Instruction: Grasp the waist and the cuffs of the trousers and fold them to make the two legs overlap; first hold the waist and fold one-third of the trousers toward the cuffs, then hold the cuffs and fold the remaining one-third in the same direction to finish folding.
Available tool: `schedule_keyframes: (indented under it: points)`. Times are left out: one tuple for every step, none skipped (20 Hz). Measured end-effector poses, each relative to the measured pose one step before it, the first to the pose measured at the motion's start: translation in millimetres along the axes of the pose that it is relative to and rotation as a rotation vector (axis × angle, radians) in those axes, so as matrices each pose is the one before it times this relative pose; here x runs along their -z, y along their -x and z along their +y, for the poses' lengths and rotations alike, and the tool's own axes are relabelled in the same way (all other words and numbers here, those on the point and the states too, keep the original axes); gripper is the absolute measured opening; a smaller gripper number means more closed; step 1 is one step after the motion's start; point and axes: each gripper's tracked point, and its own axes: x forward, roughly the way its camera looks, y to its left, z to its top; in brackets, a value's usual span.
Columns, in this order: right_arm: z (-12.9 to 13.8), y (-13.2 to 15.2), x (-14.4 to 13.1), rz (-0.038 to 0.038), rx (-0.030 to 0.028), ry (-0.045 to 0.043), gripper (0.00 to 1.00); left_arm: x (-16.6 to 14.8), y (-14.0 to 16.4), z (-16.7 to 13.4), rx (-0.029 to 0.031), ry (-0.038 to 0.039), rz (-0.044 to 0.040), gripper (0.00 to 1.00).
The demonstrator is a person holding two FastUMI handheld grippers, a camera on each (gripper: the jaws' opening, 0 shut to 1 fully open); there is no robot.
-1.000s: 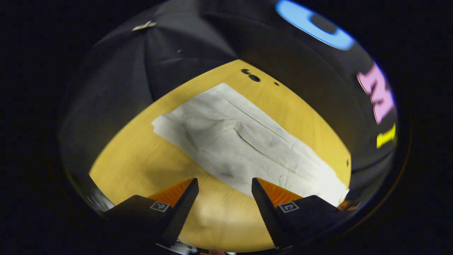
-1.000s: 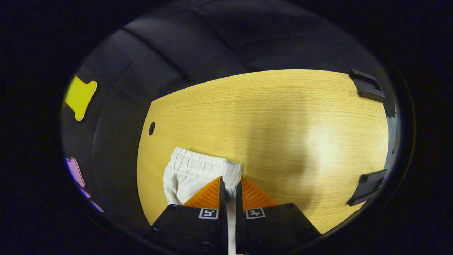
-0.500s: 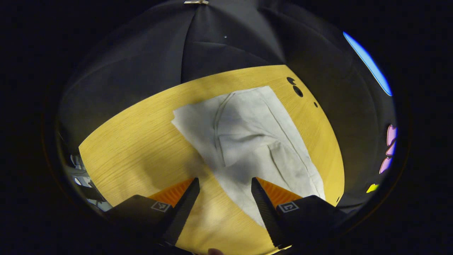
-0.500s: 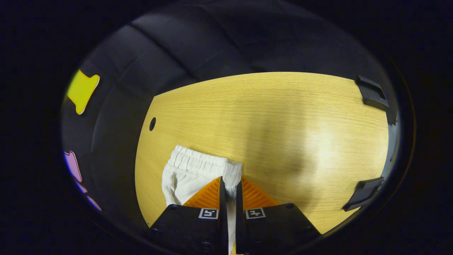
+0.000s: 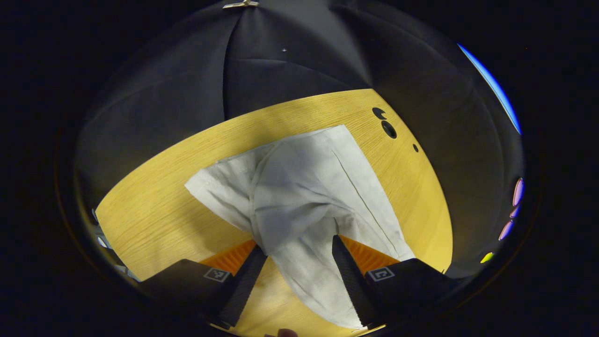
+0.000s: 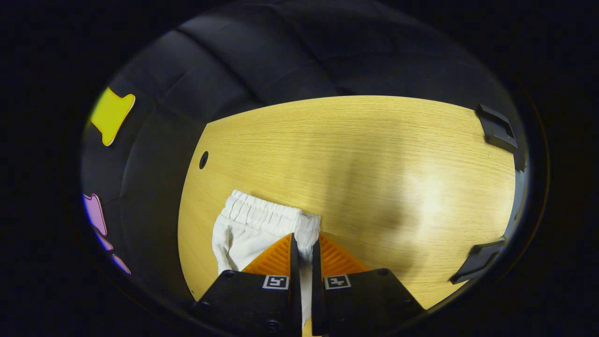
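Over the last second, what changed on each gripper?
The left gripper swung round and closed in on the trousers: the cloth, which lay ahead of its open fingers, now runs between them, jaws wide, nothing gripped. The legs look more bunched. The right gripper stayed shut on the elastic waist, barely shifting over the table.

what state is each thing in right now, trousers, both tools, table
trousers: spread on the table, rumpled, cloth running between the left tool's fingers
waistband: gathered, pinched at one corner
left tool: open, not clamped
right tool: shut on the waistband
table: bare wood, lit
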Motion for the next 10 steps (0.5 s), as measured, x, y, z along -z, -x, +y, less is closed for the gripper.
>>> schedule_keyframes:
  points:
    - [-0.08,-0.42,0.07,-0.00159,0.0005,0.00414,0.13,0.13,-4.06,-3.19,-0.03358,-0.00706,0.00889,0.89]
    - [-0.14,-0.12,-0.2,-0.00096,0.00007,0.00494,0.13,-0.75,-4.03,-2.71,-0.0324,-0.0101,0.00717,0.91]
    - [-0.18,0.05,0.14,-0.00004,-0.00042,0.00398,0.13,0.02,-0.81,-1.65,-0.0338,-0.02063,0.00456,0.89]
    - [0.14,-0.13,-0.09,-0.00068,-0.00101,0.00154,0.13,0.73,-1.73,-0.13,-0.03599,-0.02847,0.00395,0.91]
    - [-0.01,0.37,0.17,0.00047,-0.00173,0.00098,0.13,-0.49,-2.95,0.47,-0.04606,-0.0314,0.00101,0.9]
    - [0.04,-0.08,-0.11,0.00036,-0.00136,0.00061,0.13,3.59,-4.78,6.46,-0.06522,-0.02889,0.02239,0.89]
    - [0.34,0.1,-0.12,0.00063,-0.00128,0.00154,0.13,0.73,3.46,-3.86,-0.02145,-0.01451,-0.00221,0.82]
    - [-0.42,-0.58,0.11,-0.00045,-0.00107,0.00135,0.13,-2.55,-0.58,-2.99,-0.00488,-0.00139,-0.00788,0.73]
    - [0.36,-0.07,-0.04,0.00021,-0.0012,0.00004,0.13,3.69,1.77,-1.13,-0.00201,0.01023,-0.00244,0.7]
    - [-0.04,0.31,-0.01,0.00004,-0.00099,-0.00025,0.13,-0.12,-1.04,-0.21,0.00252,0.00798,-0.0091,0.66]
